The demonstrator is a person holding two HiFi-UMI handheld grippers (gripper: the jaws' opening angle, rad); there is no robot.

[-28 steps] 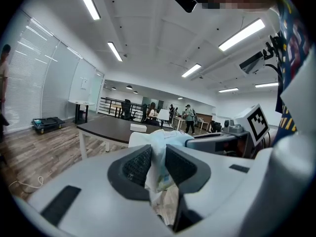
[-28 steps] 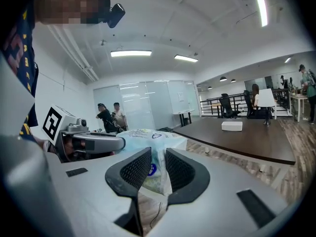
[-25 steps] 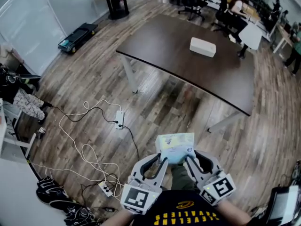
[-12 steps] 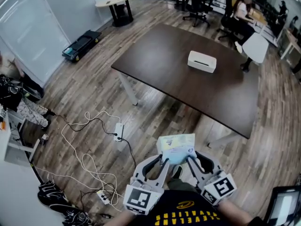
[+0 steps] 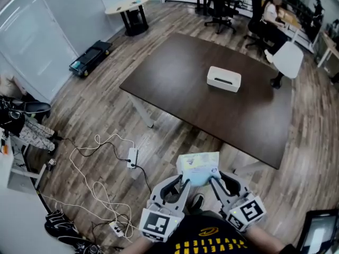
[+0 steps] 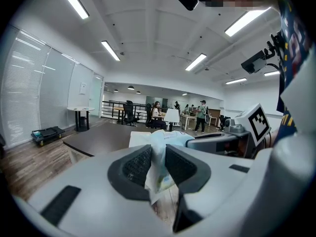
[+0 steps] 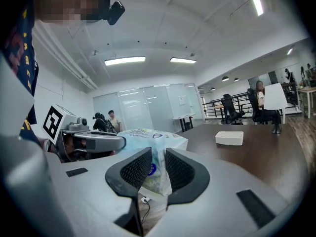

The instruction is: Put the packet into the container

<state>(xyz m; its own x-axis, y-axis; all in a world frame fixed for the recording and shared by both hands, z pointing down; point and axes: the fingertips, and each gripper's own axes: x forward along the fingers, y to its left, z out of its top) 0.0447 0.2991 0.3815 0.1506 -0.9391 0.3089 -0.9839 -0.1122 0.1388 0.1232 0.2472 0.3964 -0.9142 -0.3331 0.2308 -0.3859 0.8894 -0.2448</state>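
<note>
Left gripper [image 5: 182, 181] and right gripper [image 5: 214, 180] each pinch a near corner of the packet [image 5: 198, 165], held in the air short of the tabletop's [image 5: 175, 83] near edge; the container [image 5: 223, 79] stands ahead, toward the far right edge, nearer the right gripper.

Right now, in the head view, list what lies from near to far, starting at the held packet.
packet → dark table → white container → office chair
</note>
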